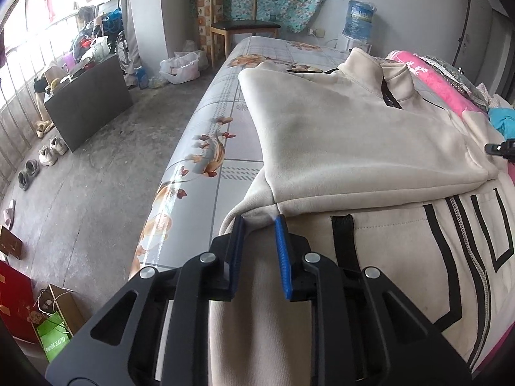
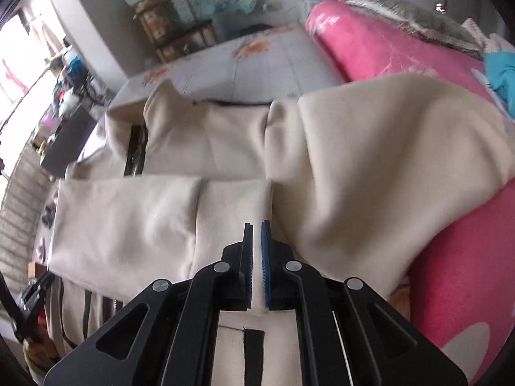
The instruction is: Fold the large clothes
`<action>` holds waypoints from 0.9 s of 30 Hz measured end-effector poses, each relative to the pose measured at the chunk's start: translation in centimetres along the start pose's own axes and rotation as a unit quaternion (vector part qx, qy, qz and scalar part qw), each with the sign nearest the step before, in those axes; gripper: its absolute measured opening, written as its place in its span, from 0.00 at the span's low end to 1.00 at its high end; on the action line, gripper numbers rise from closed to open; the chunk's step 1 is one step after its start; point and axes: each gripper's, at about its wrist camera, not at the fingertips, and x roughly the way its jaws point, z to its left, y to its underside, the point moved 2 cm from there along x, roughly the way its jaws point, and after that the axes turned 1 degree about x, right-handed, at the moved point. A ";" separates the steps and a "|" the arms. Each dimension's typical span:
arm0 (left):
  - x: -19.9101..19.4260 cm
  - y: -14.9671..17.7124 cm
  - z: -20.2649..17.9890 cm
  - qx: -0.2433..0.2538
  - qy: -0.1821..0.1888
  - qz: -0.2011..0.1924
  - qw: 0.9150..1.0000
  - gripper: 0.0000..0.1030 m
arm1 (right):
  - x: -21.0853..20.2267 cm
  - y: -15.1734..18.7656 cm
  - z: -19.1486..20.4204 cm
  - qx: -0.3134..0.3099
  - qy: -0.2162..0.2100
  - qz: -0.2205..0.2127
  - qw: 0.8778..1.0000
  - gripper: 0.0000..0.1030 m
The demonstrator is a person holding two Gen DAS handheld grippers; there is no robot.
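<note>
A large cream jacket (image 1: 338, 135) with black stripes and a zipper lies on the bed, one sleeve folded across its body. My left gripper (image 1: 259, 222) stands partly open around the jacket's lower left edge, with cloth between the fingers. My right gripper (image 2: 256, 225) is nearly shut on a fold of the jacket (image 2: 225, 212) near the sleeve seam, with cloth between the pads. The right gripper's tip shows at the right edge of the left wrist view (image 1: 500, 148).
The bed sheet (image 1: 219, 148) has a flower print; its edge drops to the concrete floor at left. A pink blanket (image 2: 370, 48) lies by the jacket's far side. A chair (image 1: 241, 22), a black box (image 1: 87, 96) and shoes (image 1: 48, 154) stand on the floor.
</note>
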 end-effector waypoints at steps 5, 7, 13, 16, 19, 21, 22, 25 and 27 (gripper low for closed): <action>0.0 0.1 -0.1 -0.001 -0.006 0.000 1.000 0.15 | 2.0 -0.4 0.0 -0.017 0.007 0.026 0.999 0.38; -0.1 0.1 -0.1 -0.001 -0.011 0.001 1.000 0.12 | 2.5 -0.3 -0.2 -0.024 0.012 0.035 0.999 0.38; -1.1 0.2 0.7 -0.022 0.020 0.022 0.999 0.08 | 3.1 -0.5 0.8 -0.051 0.021 0.029 0.998 0.38; -2.8 -0.7 1.6 -0.041 0.056 0.016 0.997 0.09 | 2.6 -0.6 0.5 -0.046 0.010 0.027 0.998 0.38; -3.6 -3.5 2.7 -0.069 0.106 0.021 0.992 0.28 | 2.1 -0.9 0.0 -0.036 -0.010 0.022 0.999 0.38; -3.0 -5.2 3.1 -0.081 0.124 0.036 0.988 0.36 | 1.9 -1.2 -0.3 -0.026 -0.029 0.019 0.999 0.38; -2.2 -6.1 3.2 -0.089 0.136 0.050 0.985 0.38 | 1.9 -1.4 -0.5 -0.019 -0.038 0.020 0.999 0.38; 1.4 -8.5 3.7 -0.123 0.157 0.091 0.976 0.39 | 2.2 -1.7 -0.8 -0.008 -0.057 0.026 0.998 0.38; 3.8 -9.5 3.8 -0.126 0.144 0.102 0.976 0.39 | 2.7 -1.9 -0.8 -0.009 -0.057 0.031 0.998 0.38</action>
